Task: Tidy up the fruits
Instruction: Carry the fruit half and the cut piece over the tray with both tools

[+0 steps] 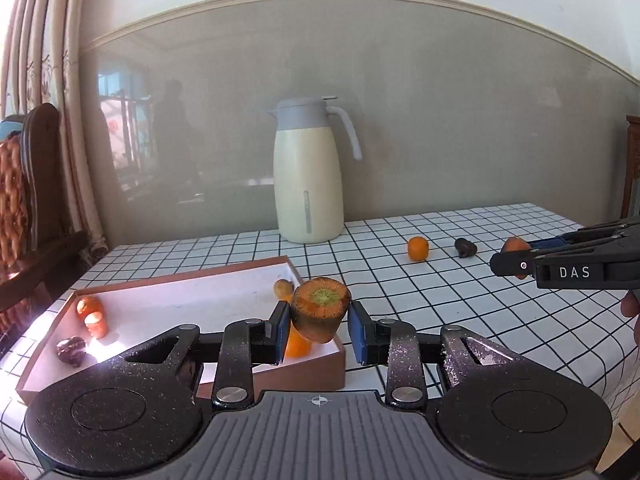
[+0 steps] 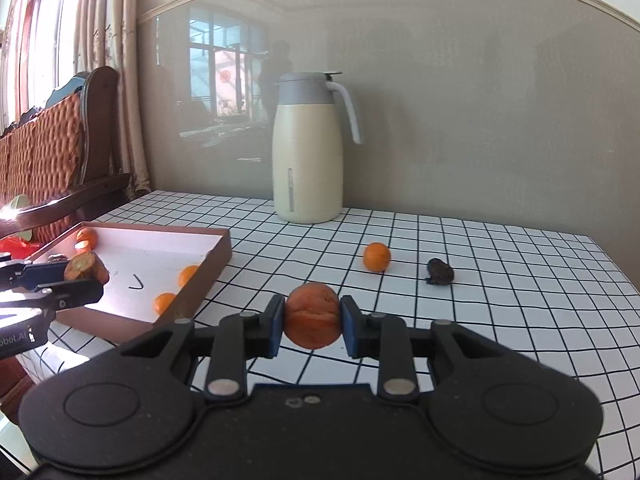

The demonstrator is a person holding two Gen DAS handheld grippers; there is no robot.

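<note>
My left gripper (image 1: 319, 322) is shut on a carrot stub (image 1: 320, 312) with a green-centred cut top, held above the near right corner of the brown tray (image 1: 316, 372). The tray holds small oranges (image 1: 89, 306), a carrot piece (image 1: 96, 324) and a dark walnut-like fruit (image 1: 71, 350). My right gripper (image 2: 313, 322) is shut on a round orange-brown carrot chunk (image 2: 313, 320) above the checked tablecloth. A loose orange (image 2: 377, 257) and a dark fruit (image 2: 439, 271) lie on the table beyond it. The left gripper with its stub also shows in the right wrist view (image 2: 86, 267).
A cream thermos jug (image 1: 308, 172) stands at the back of the table (image 1: 440, 304) against the grey wall. A wooden chair (image 2: 60, 152) and curtains are at the left. The table's right edge (image 2: 612, 264) is close by.
</note>
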